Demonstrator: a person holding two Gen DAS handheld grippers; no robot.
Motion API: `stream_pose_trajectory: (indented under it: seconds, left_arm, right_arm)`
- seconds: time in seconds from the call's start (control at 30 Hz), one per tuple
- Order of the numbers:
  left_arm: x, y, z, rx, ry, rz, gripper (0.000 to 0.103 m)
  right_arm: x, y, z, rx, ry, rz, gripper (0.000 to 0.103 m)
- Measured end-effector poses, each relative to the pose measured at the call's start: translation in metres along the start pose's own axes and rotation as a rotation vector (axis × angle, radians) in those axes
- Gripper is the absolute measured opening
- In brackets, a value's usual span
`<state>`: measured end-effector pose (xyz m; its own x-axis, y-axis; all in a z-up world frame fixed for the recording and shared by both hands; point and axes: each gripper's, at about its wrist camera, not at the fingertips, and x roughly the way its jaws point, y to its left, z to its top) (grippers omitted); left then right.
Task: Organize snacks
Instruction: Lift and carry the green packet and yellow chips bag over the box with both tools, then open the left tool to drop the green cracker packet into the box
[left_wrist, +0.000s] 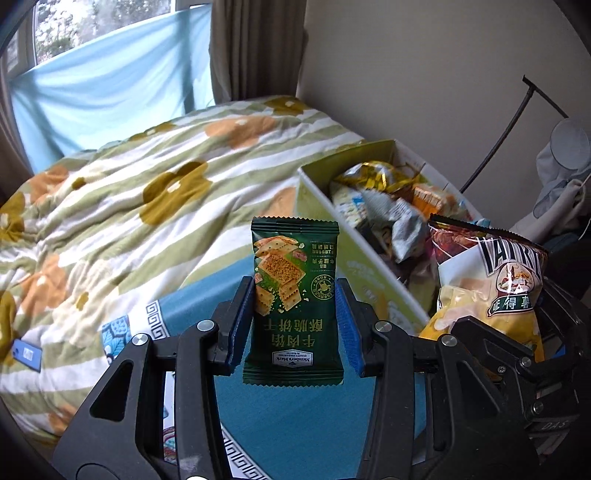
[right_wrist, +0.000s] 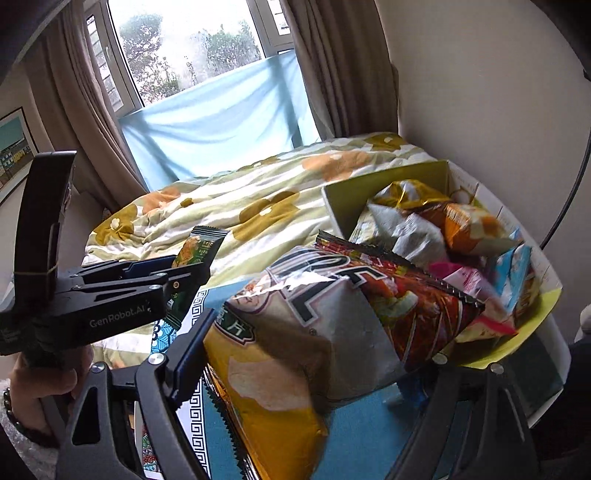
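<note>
We hold two tongs, one in each hand. The left tongs (left_wrist: 295, 314) are clamped on one small green cracker packet (left_wrist: 293, 302), which stands upright between the blue pads (left_wrist: 236, 325), pinched at its side edges. The right tongs (right_wrist: 317, 350) stand fairly wide around one large chip bag (right_wrist: 295, 332), yellow at the bottom and red at the top; the bag fills the gap, though we cannot tell how firmly the far finger presses since the bag hides it. In the right view the left tongs appear just left of the right ones, with a hand (right_wrist: 40, 376) and a beaded bracelet at the lower edge.

Ahead and to the right of both tongs sits one open cardboard box (left_wrist: 325, 206), pale green outside, piled with loose snack packets: gold, silver, orange, pink and light blue ones show, too tumbled for a sure count.

Under the tongs lies a teal cloth (left_wrist: 288, 424) with a white key-pattern border. Beyond and left of them spreads a striped quilt (left_wrist: 147, 192) with orange and olive flowers; one small blue tag (left_wrist: 26, 352) lies on it far left. Behind are a window (right_wrist: 184, 44), a light blue sheet (right_wrist: 221, 122) across its lower part, brown curtains, and a plain wall on the right.
</note>
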<state>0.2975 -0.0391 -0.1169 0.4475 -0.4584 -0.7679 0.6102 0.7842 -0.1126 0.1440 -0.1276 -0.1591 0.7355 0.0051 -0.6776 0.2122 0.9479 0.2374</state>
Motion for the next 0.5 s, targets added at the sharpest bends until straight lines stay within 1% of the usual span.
stream_pose_trajectory:
  seconds: [0.1,0.17,0.23,0.27,0.37,0.5]
  left_arm:
    - [0.000,-0.034,0.014,-0.026,-0.036,0.006,0.039]
    - [0.006,-0.057,0.023,-0.069,-0.042,0.020,0.039]
    - [0.012,-0.079,0.029,-0.118,-0.054,0.012,0.039]
    - [0.017,-0.091,0.032,-0.132,-0.052,0.012,0.039]
    - [0.037,-0.123,0.037,-0.146,-0.027,0.049,0.040]
    - [0.060,-0.149,0.034,-0.214,0.012,0.069,0.040]
  right_arm:
    - [-0.020,-0.028,0.017,-0.018,-0.027,0.001,0.082]
    - [-0.030,-0.053,0.028,-0.036,-0.039,0.004,0.082]
    - [-0.034,-0.077,0.040,-0.043,-0.033,0.020,0.082]
    - [-0.036,-0.089,0.046,-0.044,-0.028,0.037,0.082]
    - [-0.042,-0.122,0.063,-0.075,-0.034,0.064,0.082]
    - [-0.043,-0.164,0.081,-0.097,-0.043,0.082,0.082]
